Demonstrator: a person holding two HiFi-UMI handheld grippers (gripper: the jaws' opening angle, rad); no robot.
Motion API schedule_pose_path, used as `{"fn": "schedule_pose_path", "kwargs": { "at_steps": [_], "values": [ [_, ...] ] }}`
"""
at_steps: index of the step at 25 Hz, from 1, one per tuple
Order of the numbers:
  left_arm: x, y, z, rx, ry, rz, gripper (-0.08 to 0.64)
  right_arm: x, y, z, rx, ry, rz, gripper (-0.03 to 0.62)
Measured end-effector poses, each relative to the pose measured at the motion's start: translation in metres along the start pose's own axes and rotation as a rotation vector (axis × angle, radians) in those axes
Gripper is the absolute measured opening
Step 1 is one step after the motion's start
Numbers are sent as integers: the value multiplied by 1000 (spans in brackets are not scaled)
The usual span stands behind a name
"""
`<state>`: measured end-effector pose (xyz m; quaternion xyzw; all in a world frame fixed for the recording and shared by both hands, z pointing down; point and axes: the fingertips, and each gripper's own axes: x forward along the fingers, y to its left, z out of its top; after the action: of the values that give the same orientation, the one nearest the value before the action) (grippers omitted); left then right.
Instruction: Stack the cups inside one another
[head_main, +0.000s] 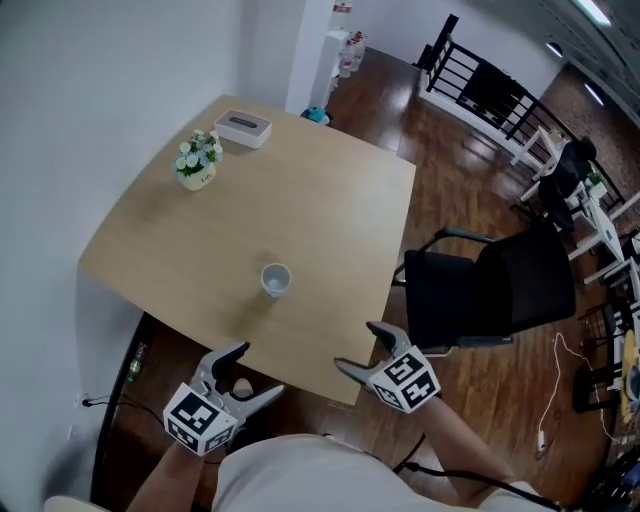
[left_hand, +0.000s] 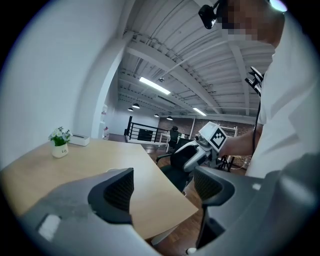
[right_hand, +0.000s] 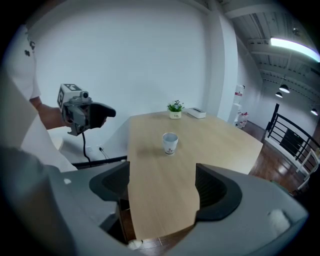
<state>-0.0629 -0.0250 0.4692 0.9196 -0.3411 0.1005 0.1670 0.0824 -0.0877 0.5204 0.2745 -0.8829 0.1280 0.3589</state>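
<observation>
**On the table, one cup stands alone**

It is upright, near the front edge. Short of that edge the left gripper and right gripper hover, jaws spread — nothing between them. A flower pot and white box sit far back.

Daylight-white light fills the room evenly and brightly, coming from a strip light on the ceiling; in the right gripper view another such light burns out to pure glare. The pale table is softly lit, and the cup throws only a faint, smeared shadow beside it. The dark floor carries a dull sheen. Both gripper views are round fisheye pictures with black corners and bowed lines, and the near jaws look slightly soft. The head view bends the table's edges.
</observation>
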Motion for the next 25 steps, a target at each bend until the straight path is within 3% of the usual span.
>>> {"fn": "schedule_pose_path", "kwargs": {
  "at_steps": [7, 12, 18, 25],
  "values": [
    [50, -138, -24, -32, -14, 62, 397, -111, 24, -107, -22, -52, 56, 407],
    [62, -207, -52, -78, 19, 63, 396, -166, 29, -161, 16, -74, 54, 407],
    [74, -252, -42, -38, 31, 29, 396, -213, 37, -194, 70, -105, 53, 407],
    [72, -268, -37, -38, -4, 43, 396, -225, 62, -194, 4, -110, 95, 407]
  ]
}}
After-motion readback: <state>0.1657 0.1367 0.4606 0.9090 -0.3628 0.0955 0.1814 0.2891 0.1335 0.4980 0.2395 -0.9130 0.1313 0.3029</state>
